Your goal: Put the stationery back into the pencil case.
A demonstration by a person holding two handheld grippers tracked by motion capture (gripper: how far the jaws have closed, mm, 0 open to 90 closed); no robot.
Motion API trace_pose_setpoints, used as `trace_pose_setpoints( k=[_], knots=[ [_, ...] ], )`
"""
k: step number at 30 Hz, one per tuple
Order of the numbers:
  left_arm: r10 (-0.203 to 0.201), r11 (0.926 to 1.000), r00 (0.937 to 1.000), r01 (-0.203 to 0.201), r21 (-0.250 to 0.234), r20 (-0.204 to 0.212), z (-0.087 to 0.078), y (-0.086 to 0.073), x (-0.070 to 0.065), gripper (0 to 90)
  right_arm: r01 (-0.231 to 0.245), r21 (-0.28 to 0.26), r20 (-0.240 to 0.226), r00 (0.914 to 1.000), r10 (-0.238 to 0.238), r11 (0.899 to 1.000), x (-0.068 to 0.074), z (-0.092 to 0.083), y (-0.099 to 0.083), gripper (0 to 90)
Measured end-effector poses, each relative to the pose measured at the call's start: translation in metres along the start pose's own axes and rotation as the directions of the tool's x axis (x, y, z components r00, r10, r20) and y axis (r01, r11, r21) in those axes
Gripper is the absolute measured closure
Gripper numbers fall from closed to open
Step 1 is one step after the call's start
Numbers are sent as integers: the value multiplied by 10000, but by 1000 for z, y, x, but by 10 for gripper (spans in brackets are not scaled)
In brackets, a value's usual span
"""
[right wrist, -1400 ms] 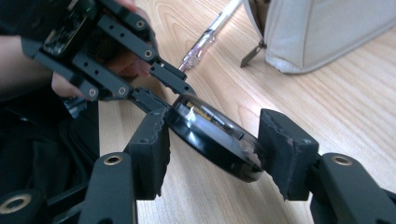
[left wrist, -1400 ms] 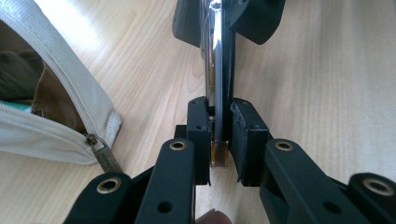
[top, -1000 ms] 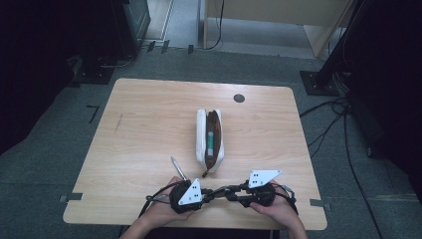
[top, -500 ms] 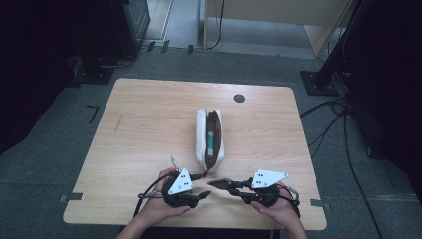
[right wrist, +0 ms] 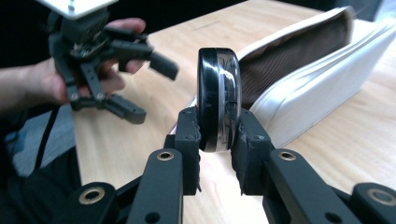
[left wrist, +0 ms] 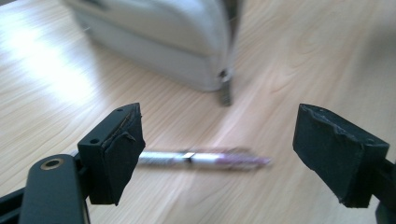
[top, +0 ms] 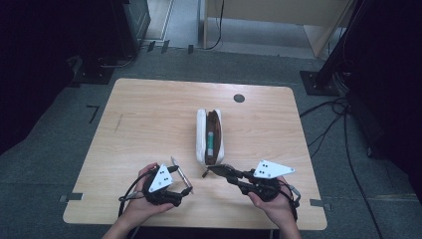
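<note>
1. The compact (right wrist: 218, 100), a black round disc, sits on edge between our right gripper's (right wrist: 219, 135) pads, clamped from both sides; in the high view that gripper (top: 215, 169) holds it just short of the pouch's near end.
2. The pouch (top: 210, 135) lies ahead of both grippers, white outside and brown inside, open along its top, with a green item inside; in the right gripper view it (right wrist: 322, 70) stretches away beyond the compact.
3. Our left gripper (left wrist: 233, 154) has its jaws wide apart, having just been opening, and nothing is pressed by the pads.
4. A pen (left wrist: 201, 158), silvery and blurred, lies flat on the table (left wrist: 56, 88) below the gap between the left jaws, crosswise to them, untouched.
5. In the high view the left gripper (top: 186, 186) is level with the right one, well apart from it, with the pen (top: 180, 173) just beside its tips.
</note>
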State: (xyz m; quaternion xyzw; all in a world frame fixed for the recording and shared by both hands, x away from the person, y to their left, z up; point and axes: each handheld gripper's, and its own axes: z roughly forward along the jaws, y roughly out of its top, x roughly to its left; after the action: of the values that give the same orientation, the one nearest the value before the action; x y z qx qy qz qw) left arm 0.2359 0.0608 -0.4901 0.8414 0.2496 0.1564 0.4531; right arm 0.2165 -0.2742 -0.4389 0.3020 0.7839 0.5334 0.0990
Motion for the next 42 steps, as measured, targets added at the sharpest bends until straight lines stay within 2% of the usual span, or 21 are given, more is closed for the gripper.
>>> trace_pose_setpoints(
  k=[4, 9, 13, 15, 18, 20, 23, 26, 28, 30, 32, 38, 41, 42],
  knots=[
    [-290, 9993, 9981, 302, 222, -544, -6, -9, 11, 147, -234, -196, 710, 9972, 248, 9995, 1, 1, 11, 744],
    [-778, 9952, 9899, 841, 494, -1186, -12, -20, 26, 134, -825, -596, 1352, 9867, 899, 9948, 0, 5, 21, 745],
    [-1210, 9875, 9753, 1371, 773, -1848, -16, -29, 39, 124, -936, -704, 2084, 9723, 1064, 9931, 3, 13, 31, 745],
    [-1417, 9838, 9663, 1616, 780, -2148, -18, -32, 45, 124, -975, -847, 2627, 9578, 1166, 9916, 7, 19, 36, 745],
    [-1720, 9759, 9480, 2011, 853, -2677, -20, -37, 52, 118, -1148, -878, 2998, 9442, 1361, 9895, 10, 27, 41, 745],
    [-1777, 9714, 9380, 2156, 997, -2976, -20, -39, 56, 113, -1231, -908, 3243, 9346, 1462, 9882, 11, 34, 44, 745],
    [-2014, 9647, 9297, 2427, 1017, -3085, -22, -42, 61, 105, -1322, -936, 3522, 9227, 1570, 9868, 12, 44, 48, 744],
    [-1982, 9633, 9217, 2461, 1077, -3333, -22, -44, 63, 105, -1377, -860, 3935, 9052, 1606, 9867, 13, 53, 51, 744],
    [-2136, 9589, 9197, 2619, 1093, -3295, -23, -45, 65, 106, -1523, -848, 4147, 8932, 1739, 9847, 11, 58, 51, 744],
    [-2076, 9593, 9184, 2585, 1135, -3369, -23, -45, 65, 108, -1610, -834, 4445, 8772, 1813, 9834, 9, 62, 51, 744],
    [-2127, 9576, 9161, 2647, 1141, -3399, -23, -46, 66, 116, -1678, -702, 4655, 8663, 1811, 9833, 7, 66, 51, 744],
    [-2043, 9582, 9163, 2592, 1213, -3445, -21, -47, 65, 121, -1798, -294, 4839, 8582, 1714, 9833, 6, 79, 50, 744],
    [-2023, 9582, 9174, 2577, 1243, -3427, -21, -47, 64, 123, -1693, -53, 5243, 8388, 1469, 9856, 8, 87, 51, 744],
    [-1997, 9586, 9180, 2555, 1257, -3427, -21, -47, 64, 124, -1668, 1, 5283, 8371, 1415, 9860, 8, 88, 52, 744]
  ],
)
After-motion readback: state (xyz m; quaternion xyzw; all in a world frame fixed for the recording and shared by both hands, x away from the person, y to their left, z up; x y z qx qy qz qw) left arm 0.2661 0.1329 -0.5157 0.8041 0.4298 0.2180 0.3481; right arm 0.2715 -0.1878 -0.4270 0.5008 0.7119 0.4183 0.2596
